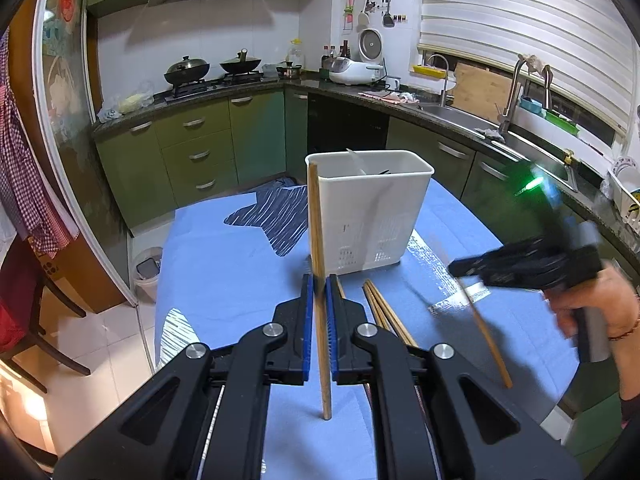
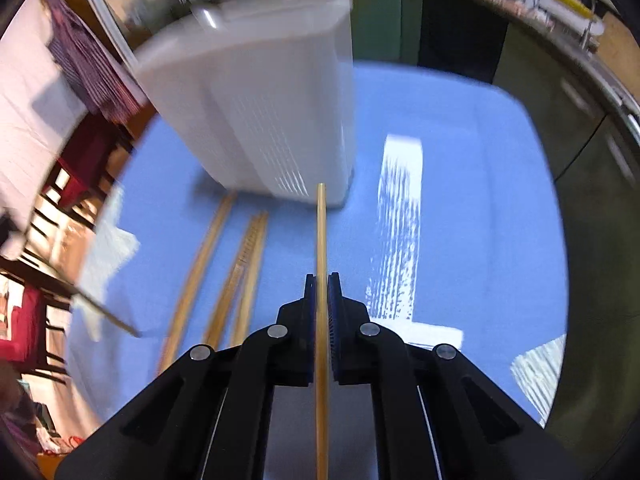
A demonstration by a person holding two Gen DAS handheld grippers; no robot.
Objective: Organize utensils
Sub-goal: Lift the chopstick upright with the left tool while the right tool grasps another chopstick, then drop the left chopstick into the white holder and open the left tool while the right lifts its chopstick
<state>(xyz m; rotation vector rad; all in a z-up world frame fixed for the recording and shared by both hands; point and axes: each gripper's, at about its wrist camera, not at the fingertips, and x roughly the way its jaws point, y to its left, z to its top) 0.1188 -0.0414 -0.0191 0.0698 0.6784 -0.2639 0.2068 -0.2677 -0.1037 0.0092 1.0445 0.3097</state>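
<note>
Above the blue-clothed surface point(image 1: 224, 264), each claw pinched one slender wooden chopstick: left claw point(image 1: 319, 280) held its stick upright, right claw point(image 2: 321, 280) its own lengthwise, probably readying drops into the white plastic utensil bin point(image 1: 372, 208). Spare chopsticks point(image 2: 244, 276) lay just before it.

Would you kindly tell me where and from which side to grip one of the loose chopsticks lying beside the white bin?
Grip a loose chopstick near mid-length, from above, pads across its thin shaft. It lies flat on the blue cloth, so only its sides are open.
</note>
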